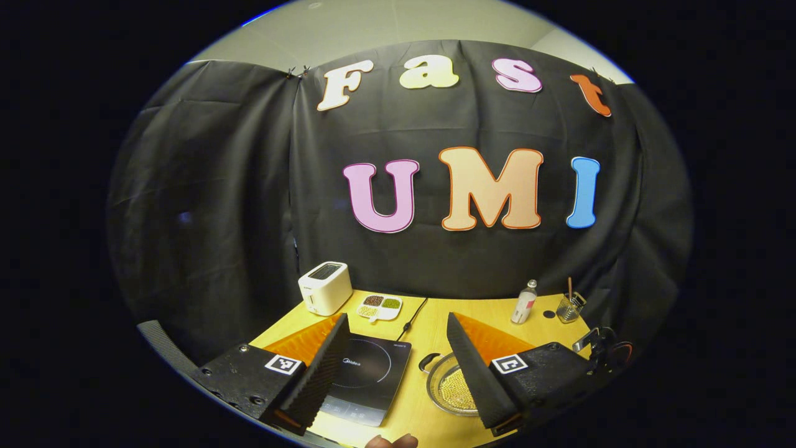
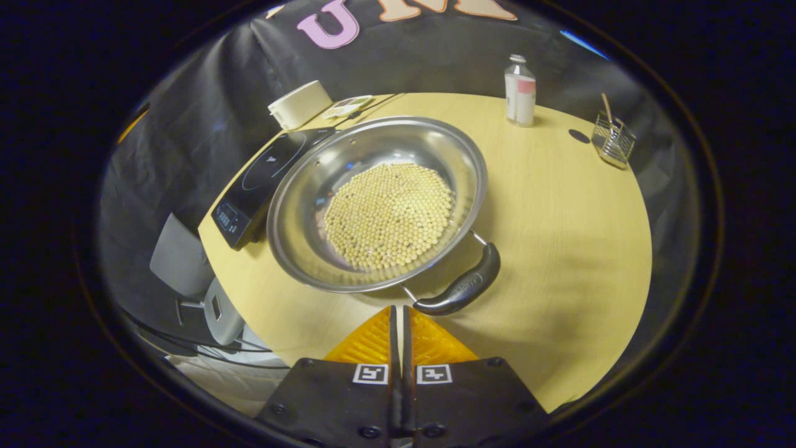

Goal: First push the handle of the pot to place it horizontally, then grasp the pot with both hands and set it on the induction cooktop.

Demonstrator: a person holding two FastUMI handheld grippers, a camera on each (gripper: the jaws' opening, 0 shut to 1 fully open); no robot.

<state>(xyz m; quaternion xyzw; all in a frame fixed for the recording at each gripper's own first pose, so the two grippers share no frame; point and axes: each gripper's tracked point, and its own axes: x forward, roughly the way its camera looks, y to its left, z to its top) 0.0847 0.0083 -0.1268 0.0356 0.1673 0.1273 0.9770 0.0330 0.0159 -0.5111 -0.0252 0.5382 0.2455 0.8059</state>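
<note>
Yellow table (image 2: 559,236), mid-frame: right gripper (image 2: 398,311), fingers pressed together empty, nears pot (image 2: 311,186) handle (image 2: 463,289); left gripper (image 1: 395,361) gapes. Hard shove could spill beans (image 2: 388,214).

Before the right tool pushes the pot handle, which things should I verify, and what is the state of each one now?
1. Right tool closed for pushing: ok, its fingers are together.
2. Right tool at the pot handle: ok, its tips are just beside the handle's end; contact cannot tell.
3. Left tool away from the pot: ok, open and held above the table.
4. Induction cooktop free on top: ok.
5. Beans stay inside the pot: ok, a flat layer well below the rim.
6. Bottle far from the pot: ok.
</note>
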